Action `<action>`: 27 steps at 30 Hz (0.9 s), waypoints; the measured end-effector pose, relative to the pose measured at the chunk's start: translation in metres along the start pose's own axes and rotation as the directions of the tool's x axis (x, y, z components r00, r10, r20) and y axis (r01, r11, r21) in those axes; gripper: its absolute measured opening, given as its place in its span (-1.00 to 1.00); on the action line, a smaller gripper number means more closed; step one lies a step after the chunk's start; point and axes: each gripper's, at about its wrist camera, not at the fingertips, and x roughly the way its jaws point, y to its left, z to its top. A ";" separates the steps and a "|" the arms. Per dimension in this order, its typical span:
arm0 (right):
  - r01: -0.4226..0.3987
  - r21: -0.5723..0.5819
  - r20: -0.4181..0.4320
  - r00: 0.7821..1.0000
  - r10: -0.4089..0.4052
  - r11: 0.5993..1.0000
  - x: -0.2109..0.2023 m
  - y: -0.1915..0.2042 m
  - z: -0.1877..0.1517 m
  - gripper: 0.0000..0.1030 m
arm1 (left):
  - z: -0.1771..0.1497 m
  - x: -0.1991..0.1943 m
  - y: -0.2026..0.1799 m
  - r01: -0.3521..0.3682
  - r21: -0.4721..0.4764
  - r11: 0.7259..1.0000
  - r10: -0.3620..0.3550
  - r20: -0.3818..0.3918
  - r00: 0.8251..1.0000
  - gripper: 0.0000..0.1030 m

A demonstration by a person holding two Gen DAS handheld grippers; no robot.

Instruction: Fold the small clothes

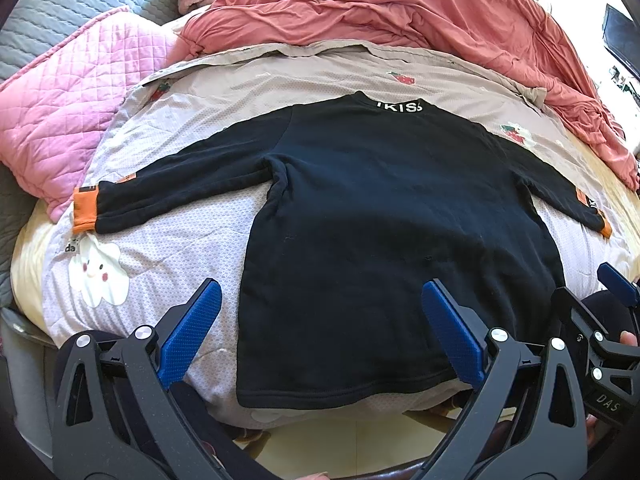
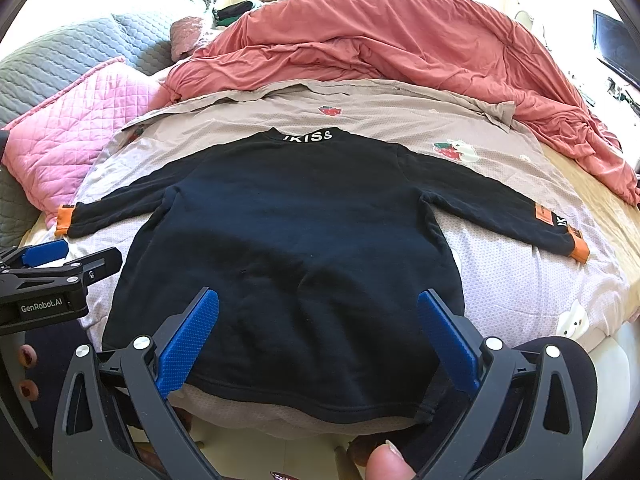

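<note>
Spread over the bed, a pale printed sheet [image 1: 168, 256] carries a black sweatshirt [image 1: 380, 208] lying flat with both sleeves stretched out (orange cuffs at the ends). It lies ahead of both tools, its hem nearest the fingers. The left gripper [image 1: 320, 300] has its blue fingers spread wide above the hem's left part; the right gripper [image 2: 318, 306] is likewise spread, empty, over the hem. Beyond the collar a pink duvet [image 2: 400, 40] is bunched.
</note>
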 end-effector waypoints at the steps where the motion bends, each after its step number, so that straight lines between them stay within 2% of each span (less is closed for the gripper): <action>1: 0.000 -0.002 0.000 1.000 0.000 1.000 0.000 0.000 0.000 0.92 | 0.000 0.000 0.001 0.001 -0.001 1.000 -0.001 0.000 1.000 0.83; 10: 0.004 0.006 0.005 1.000 -0.004 1.000 0.002 -0.002 0.003 0.92 | 0.001 0.002 -0.001 0.006 0.004 1.000 -0.006 -0.001 1.000 0.83; 17: 0.017 0.022 0.012 1.000 -0.017 1.000 0.005 -0.008 0.010 0.92 | 0.017 0.008 -0.013 0.012 0.017 1.000 -0.012 0.019 1.000 0.83; 27: 0.061 0.058 0.066 0.996 -0.065 0.996 0.013 -0.034 0.054 0.92 | 0.042 0.018 -0.028 0.014 0.038 0.999 -0.015 0.026 1.000 0.83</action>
